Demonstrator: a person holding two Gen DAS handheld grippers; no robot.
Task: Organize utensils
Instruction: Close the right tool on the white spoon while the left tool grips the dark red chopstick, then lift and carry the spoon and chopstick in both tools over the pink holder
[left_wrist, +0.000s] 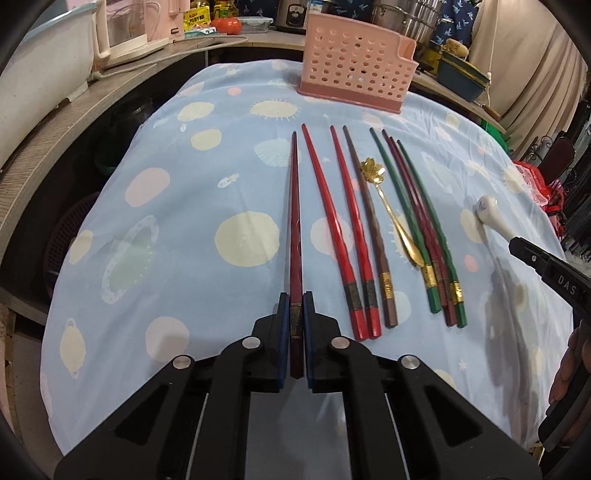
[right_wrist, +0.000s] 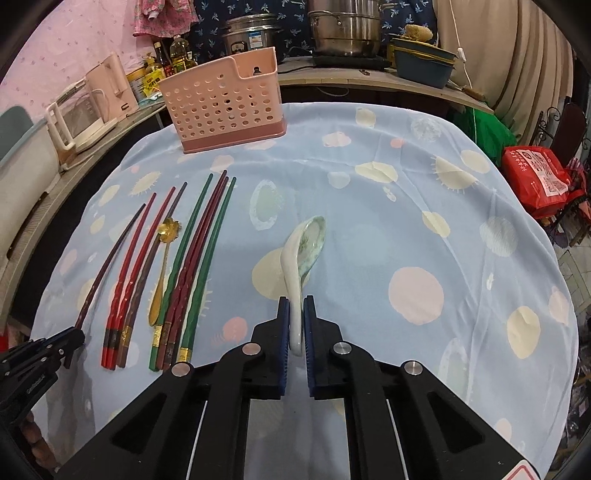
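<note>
My left gripper (left_wrist: 294, 297) is shut on the thick end of a dark maroon chopstick (left_wrist: 294, 221), which points away over the blue cloth. My right gripper (right_wrist: 296, 301) is shut on the handle of a white ceramic spoon (right_wrist: 304, 245), bowl forward. To the right of the held chopstick lie two red chopsticks (left_wrist: 341, 236), a brown one (left_wrist: 369, 229), a gold flower spoon (left_wrist: 391, 210) and green and maroon chopsticks (left_wrist: 421, 229). The pink perforated utensil holder (left_wrist: 354, 62) stands at the far edge; it also shows in the right wrist view (right_wrist: 225, 103).
The table is covered by a light blue patterned cloth (left_wrist: 184, 229). A counter behind holds a kettle (right_wrist: 92, 107), bottles, steel pots (right_wrist: 343, 29) and blue basins (right_wrist: 424, 62). A red bag (right_wrist: 539, 177) sits off the right edge.
</note>
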